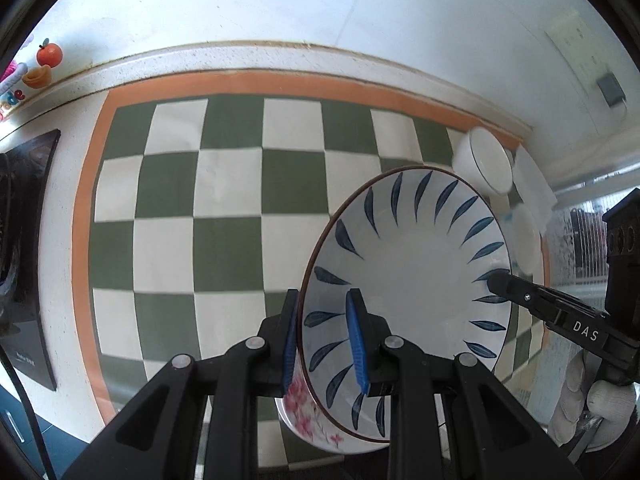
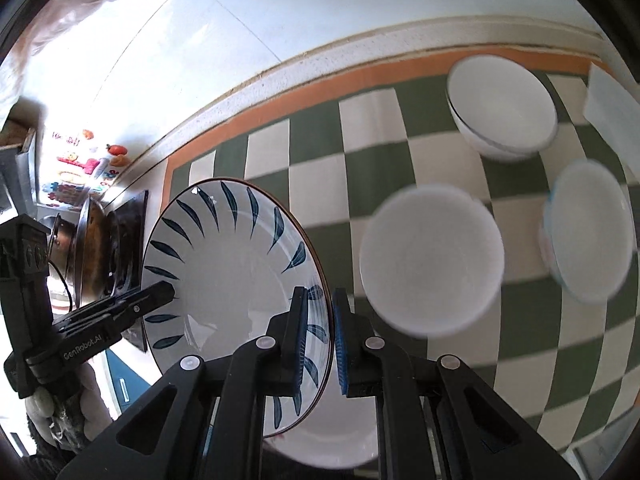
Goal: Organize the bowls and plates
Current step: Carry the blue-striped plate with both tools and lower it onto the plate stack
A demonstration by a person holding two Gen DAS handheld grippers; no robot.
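A white plate with blue leaf strokes (image 1: 408,264) (image 2: 232,264) hangs tilted above the checkered mat (image 1: 224,184). My left gripper (image 1: 323,304) is shut on its near rim, with blue pads (image 1: 356,344) on either side. My right gripper (image 2: 320,300) is shut on the opposite rim, and its black tip shows in the left wrist view (image 1: 496,280). The left gripper's tip (image 2: 168,292) reaches the plate's far side in the right wrist view. A second plate with pink flowers (image 1: 304,420) (image 2: 320,440) sits tight beneath the first and seems pinched along with it.
Three white bowls stand on the mat to the right (image 2: 502,112) (image 2: 432,260) (image 2: 588,236), next to a pale box (image 2: 608,96). A black cooktop (image 1: 28,240) with a pan (image 2: 96,248) lies left. The tiled wall is behind. A gloved hand (image 1: 592,408) holds the right gripper.
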